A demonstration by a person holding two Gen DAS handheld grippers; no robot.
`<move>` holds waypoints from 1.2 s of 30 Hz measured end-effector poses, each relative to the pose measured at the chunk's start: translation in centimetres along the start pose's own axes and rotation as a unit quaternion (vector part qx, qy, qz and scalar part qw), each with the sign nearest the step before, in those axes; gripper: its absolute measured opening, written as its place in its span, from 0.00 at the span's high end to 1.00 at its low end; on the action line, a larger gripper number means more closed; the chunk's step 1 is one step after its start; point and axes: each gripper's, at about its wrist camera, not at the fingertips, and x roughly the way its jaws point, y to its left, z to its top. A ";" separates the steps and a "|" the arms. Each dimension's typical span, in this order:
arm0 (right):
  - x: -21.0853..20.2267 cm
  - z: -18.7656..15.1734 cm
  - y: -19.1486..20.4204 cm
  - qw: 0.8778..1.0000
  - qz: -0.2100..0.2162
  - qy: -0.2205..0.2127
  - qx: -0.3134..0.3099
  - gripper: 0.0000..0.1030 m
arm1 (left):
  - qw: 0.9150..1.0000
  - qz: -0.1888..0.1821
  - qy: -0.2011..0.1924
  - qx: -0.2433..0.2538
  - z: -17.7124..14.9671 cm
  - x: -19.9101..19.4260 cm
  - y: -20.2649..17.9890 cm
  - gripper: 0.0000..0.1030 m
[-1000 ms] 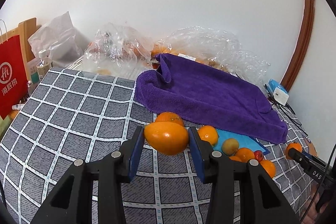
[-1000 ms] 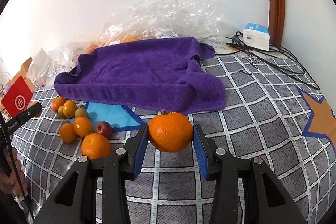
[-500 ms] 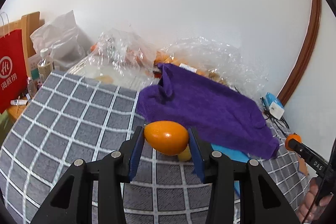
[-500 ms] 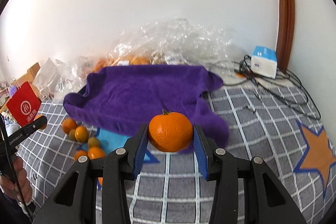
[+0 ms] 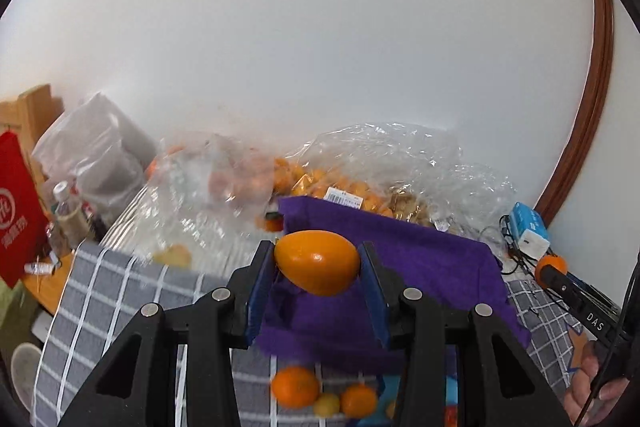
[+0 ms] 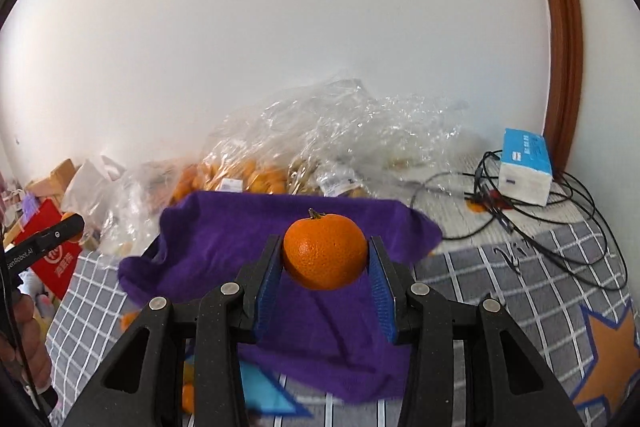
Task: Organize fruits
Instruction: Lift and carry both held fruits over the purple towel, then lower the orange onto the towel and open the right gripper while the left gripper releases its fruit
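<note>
Each hand-held gripper clamps one fruit: left [image 5: 318, 263] an oval orange fruit [image 5: 317, 262], right [image 6: 325, 253] a mandarin [image 6: 325, 251]. Purple towel [image 6: 248, 239] bare; several fruits [image 5: 295, 386] remain at its near edge.

**Black two-finger grippers, blue pads**

The left gripper [image 5: 318, 269] and right gripper [image 6: 325, 259] look alike: matte black, angular linkage arms joined by round silver screws, ending in ribbed blue pads [image 6: 267, 287]. White lettering marks each gripper's side, reading perhaps "DAS" and "GenRobot.AI". A thin black cable runs past one hand [image 5: 596, 391].
</note>
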 end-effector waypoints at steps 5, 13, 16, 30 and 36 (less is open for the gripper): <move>3.5 0.4 -0.2 1.000 -0.007 0.014 0.005 0.59 | 1.000 -0.005 0.024 0.007 1.0 4.4 -1.4 0.61; 8.7 -0.7 -0.4 0.997 -0.029 0.066 0.005 0.59 | 0.996 -0.006 0.090 0.029 0.3 11.0 -3.1 0.61; 10.1 -1.5 -0.6 0.995 -0.036 0.088 0.007 0.59 | 0.994 -0.013 0.110 0.021 -0.7 12.7 -2.8 0.61; 11.9 -3.2 -0.3 0.993 -0.056 0.108 -0.011 0.59 | 0.982 -0.007 0.180 0.050 -3.0 15.9 -2.8 0.61; 11.8 -3.2 -0.4 0.993 -0.052 0.106 -0.005 0.59 | 0.976 0.000 0.205 0.069 -3.7 16.9 -3.6 0.61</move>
